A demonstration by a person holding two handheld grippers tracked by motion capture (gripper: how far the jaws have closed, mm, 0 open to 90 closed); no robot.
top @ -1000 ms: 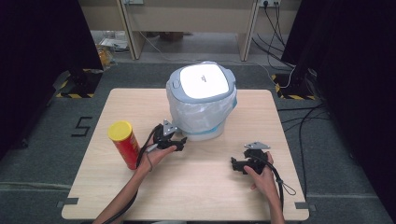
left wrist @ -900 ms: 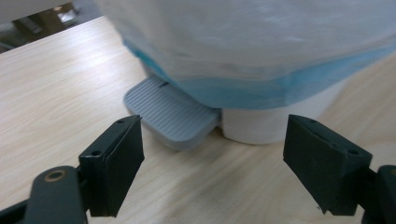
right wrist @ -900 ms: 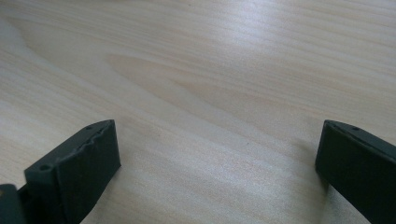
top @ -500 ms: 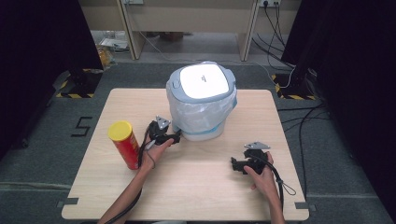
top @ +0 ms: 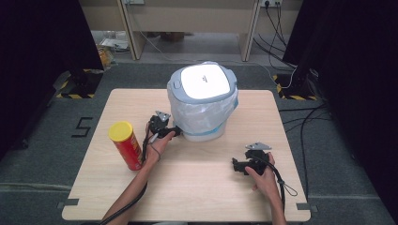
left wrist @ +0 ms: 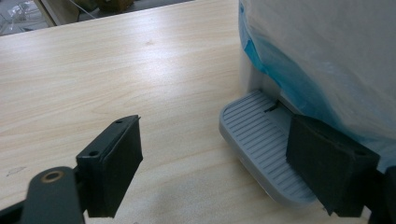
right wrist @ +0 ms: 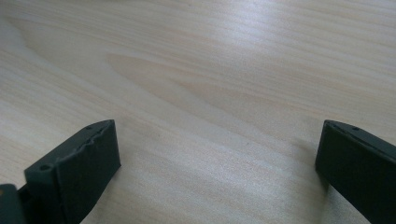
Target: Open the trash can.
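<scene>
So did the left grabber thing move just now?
Yes. The left gripper moved closer to the bin, away from the red can.

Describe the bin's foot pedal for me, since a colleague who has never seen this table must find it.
Start at the pedal bin with the white lid, lined with a translucent bag, at the far middle of the wooden table. At its base, on the side facing the red crisp tube, a flat plate juts out beside the open left gripper. That is the pedal: grey, ribbed, with rounded corners.
</scene>
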